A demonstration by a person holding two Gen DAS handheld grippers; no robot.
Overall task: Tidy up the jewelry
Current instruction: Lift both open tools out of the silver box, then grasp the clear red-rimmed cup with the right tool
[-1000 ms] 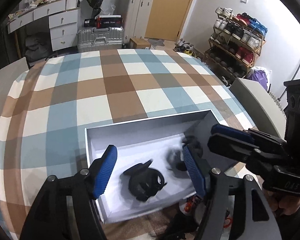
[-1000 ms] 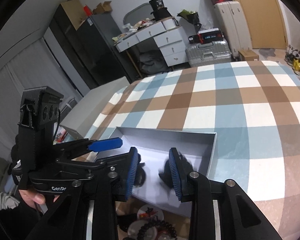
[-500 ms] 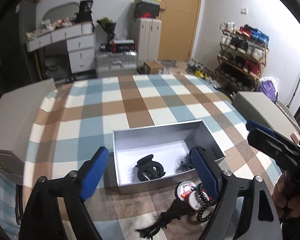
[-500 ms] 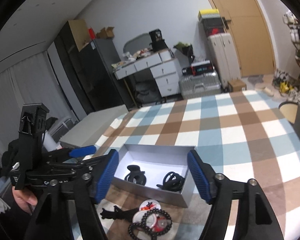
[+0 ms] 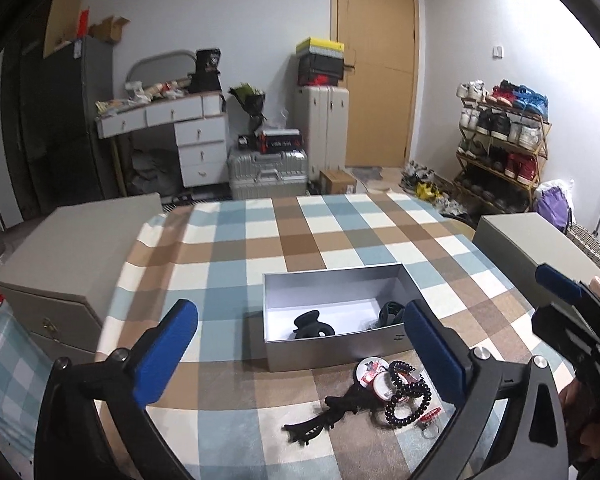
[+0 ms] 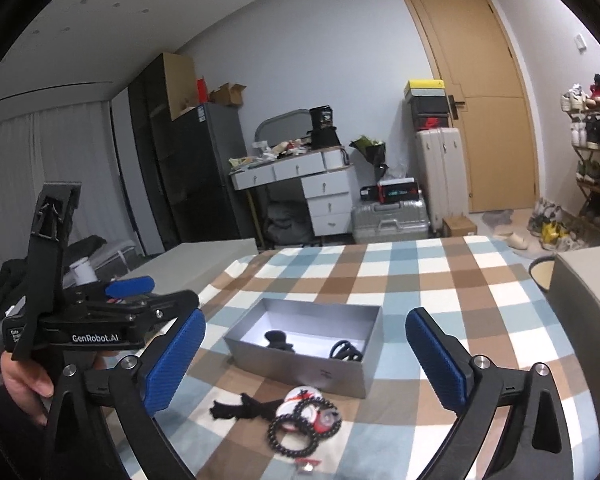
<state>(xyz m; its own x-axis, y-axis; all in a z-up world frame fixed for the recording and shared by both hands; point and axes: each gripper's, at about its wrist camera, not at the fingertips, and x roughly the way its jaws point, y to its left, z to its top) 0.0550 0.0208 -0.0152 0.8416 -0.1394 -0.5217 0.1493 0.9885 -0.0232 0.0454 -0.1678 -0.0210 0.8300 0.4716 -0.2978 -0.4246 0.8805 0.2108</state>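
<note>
Both tools hang above the near edge of the checked tabletop (image 5: 260, 248), and neither has anything between its blue pads. The left tool (image 5: 300, 344) is spreading its jaws wide; the right tool (image 6: 304, 356) is spreading as well. Ahead of them sits an open grey box (image 5: 332, 344) holding two black hair claws: one (image 5: 312, 325) near the middle, the other (image 5: 390, 312) against the right-hand end. Just in front of the box, on the cloth, lies a loose heap: black bead bracelets (image 5: 406, 398), round red-and-white pieces (image 5: 370, 370) and a black cord (image 5: 324, 416). A hand (image 6: 26, 380) grips the left tool's handle
</note>
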